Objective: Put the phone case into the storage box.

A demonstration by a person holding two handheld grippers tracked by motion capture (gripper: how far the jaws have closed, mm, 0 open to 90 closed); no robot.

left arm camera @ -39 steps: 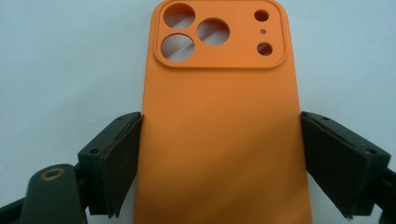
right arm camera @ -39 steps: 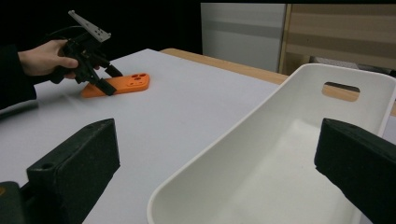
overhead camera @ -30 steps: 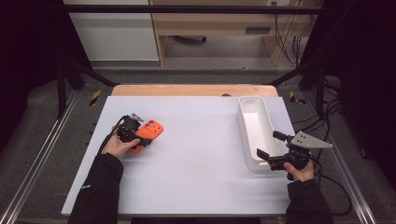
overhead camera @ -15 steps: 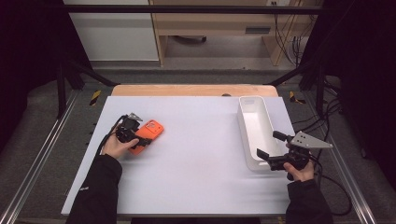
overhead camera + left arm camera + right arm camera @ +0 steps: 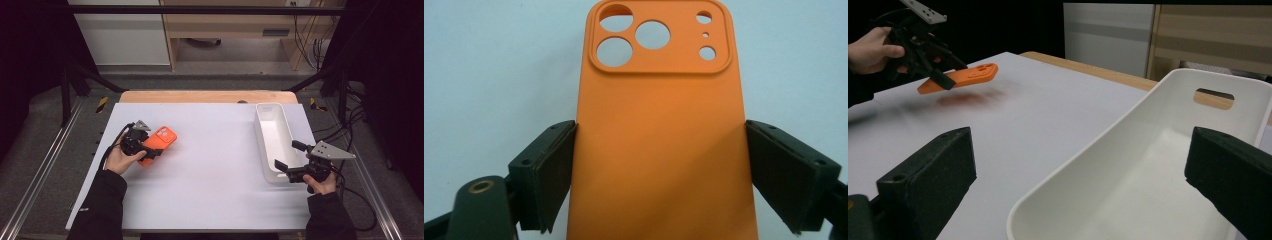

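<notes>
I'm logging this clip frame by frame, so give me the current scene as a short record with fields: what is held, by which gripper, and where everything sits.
held item: orange phone case, camera cutouts pointing away from the hand
held by: left gripper, fingers clamped on the case's two long edges
case height: lifted off the white table, a shadow under it in the right gripper view
right gripper: open, nothing between its fingers, at the near end of the white bin
bin contents: none visible

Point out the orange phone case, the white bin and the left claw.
phone case (image 5: 659,150), left gripper view, middle of its back
white bin (image 5: 272,137), high view, inner floor
left claw (image 5: 150,151), high view, between its fingertips
</notes>
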